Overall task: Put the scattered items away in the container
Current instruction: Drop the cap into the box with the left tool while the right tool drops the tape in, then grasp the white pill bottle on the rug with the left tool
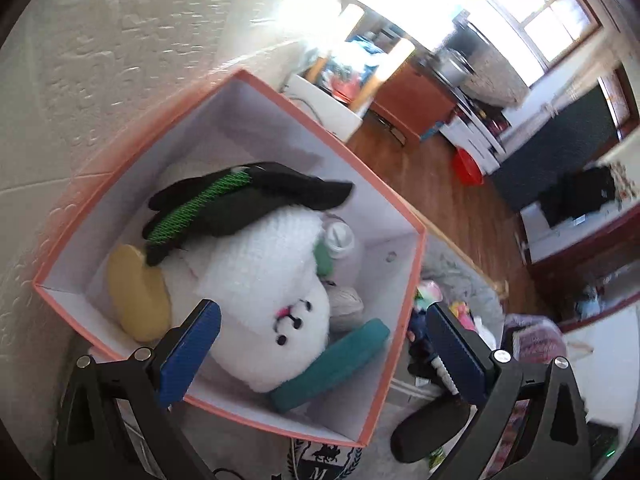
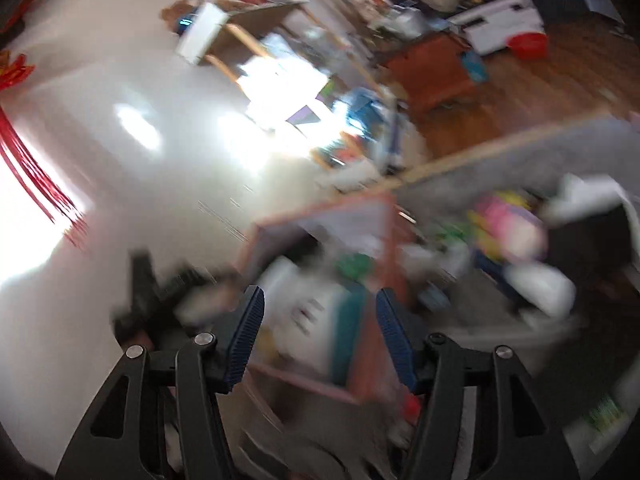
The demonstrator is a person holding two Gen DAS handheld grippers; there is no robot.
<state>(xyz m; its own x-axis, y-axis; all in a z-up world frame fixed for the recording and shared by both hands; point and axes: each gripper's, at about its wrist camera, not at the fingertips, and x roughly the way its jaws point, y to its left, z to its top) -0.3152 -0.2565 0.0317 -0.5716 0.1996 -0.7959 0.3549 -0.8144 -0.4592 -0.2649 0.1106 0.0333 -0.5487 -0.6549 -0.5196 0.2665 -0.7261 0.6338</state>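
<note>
1. Pink-rimmed box (image 1: 256, 92) sitting on grey bedding, against a textured white wall (image 1: 100, 60); open top facing up, one corner pointing toward the wooden floor (image 1: 432, 184).
2. Inside: white plush toy (image 1: 264, 304), face turned toward the camera, long axis running from near box edge back toward the wall.
3. Black-and-green glove (image 1: 224, 208) draped across the plush top, long axis crossways, fingers toward the left wall of the box.
4. Teal round piece (image 1: 332, 364) leaning at the near right side; yellow pad (image 1: 136, 292) at the left wall; white bottle (image 1: 340, 240) at the back right (partly hidden).
5. Left gripper (image 1: 320, 344) tilted steeply down over the box, jaws wide apart, nothing between the pads.
6. Right gripper (image 2: 320, 340) angled down toward the same box (image 2: 320, 220), jaws partly apart, nothing gripped (frame heavily blurred).
7. Loose colourful items (image 2: 504, 224) on the bedding right of the box, too smeared to name.
</note>
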